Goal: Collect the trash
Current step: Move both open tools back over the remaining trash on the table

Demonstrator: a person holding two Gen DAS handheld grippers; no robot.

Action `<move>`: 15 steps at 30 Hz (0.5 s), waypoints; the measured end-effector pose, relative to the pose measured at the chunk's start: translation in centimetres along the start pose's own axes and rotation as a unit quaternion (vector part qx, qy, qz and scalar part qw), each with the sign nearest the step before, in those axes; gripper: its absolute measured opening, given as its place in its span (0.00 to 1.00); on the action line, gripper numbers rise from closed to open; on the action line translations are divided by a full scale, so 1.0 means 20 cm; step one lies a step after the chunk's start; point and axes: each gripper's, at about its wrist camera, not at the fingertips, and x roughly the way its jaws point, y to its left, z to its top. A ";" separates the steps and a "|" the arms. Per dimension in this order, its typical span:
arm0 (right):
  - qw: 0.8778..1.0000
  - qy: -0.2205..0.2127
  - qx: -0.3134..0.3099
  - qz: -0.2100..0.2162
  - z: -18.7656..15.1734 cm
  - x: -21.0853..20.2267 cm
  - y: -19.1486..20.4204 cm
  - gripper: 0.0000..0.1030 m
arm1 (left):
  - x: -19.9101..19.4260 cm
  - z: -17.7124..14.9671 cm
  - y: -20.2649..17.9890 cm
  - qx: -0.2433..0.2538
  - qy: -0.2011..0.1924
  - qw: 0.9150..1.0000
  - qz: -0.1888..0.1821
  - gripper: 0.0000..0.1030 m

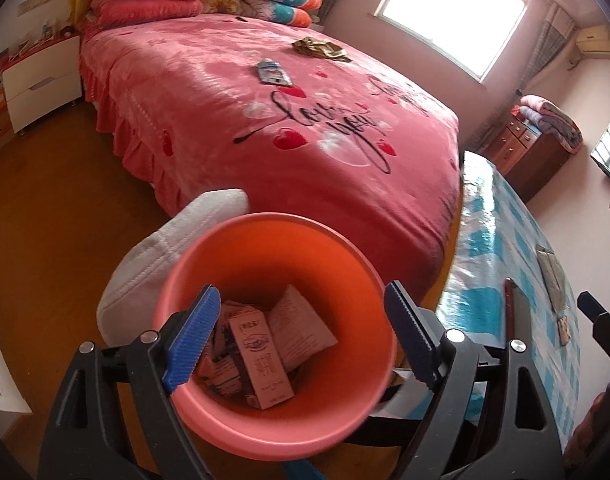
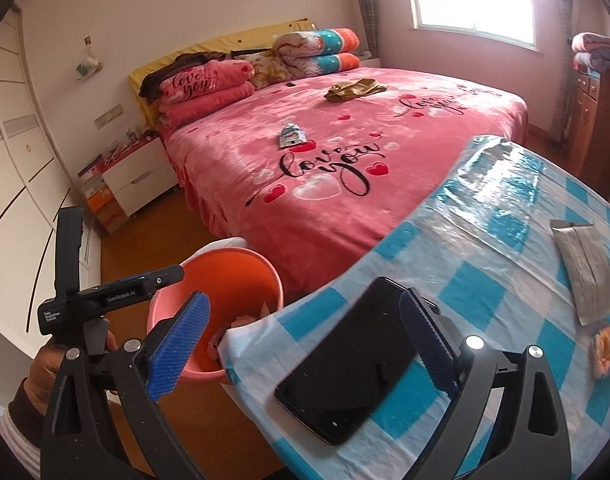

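Starting at the left of the scene, an orange bin (image 1: 273,340) stands on the wooden floor (image 1: 53,216) beside a white bag (image 1: 145,276), at the foot of the bed, and it already holds several small cartons and a folded leaflet (image 1: 301,324), so part of the collecting looks done. The left gripper (image 1: 301,336) hangs over the bin's mouth with its blue pads spread wide and nothing between them; it reads as released, its load apparently among the cartons below. Further along, on the pink bedspread (image 2: 385,152), two pieces remain: a small blue and white wrapper (image 2: 291,136) near the middle and a crumpled gold wrapper (image 2: 355,90) nearer the pillows, both well apart from the bin. To the right, a table under a blue and white checked cloth (image 2: 485,280) carries a black phone (image 2: 349,364), which is surely no trash. The right gripper (image 2: 305,344) also stands wide open, empty, its pads either side of the phone's top end without pressing on it. Beyond the phone lie a silver foil pouch (image 2: 585,272) and, at the far right edge, a small orange packet (image 2: 609,348), both still to be gathered. By my judgement the task is roughly midway: some trash is binned, four pieces are left, and the table items look closest for the right hand.
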 end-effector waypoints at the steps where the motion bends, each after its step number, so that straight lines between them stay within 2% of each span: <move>1: 1.000 -0.002 0.002 -0.002 -0.01 -0.01 -0.01 0.92 | 0.00 0.00 -0.02 0.003 0.001 1.000 -0.004 0.82; 15: 0.998 -0.038 0.037 -0.026 -0.10 -0.19 -0.19 0.92 | -0.06 -0.02 -0.37 0.067 0.003 0.997 -0.039 0.87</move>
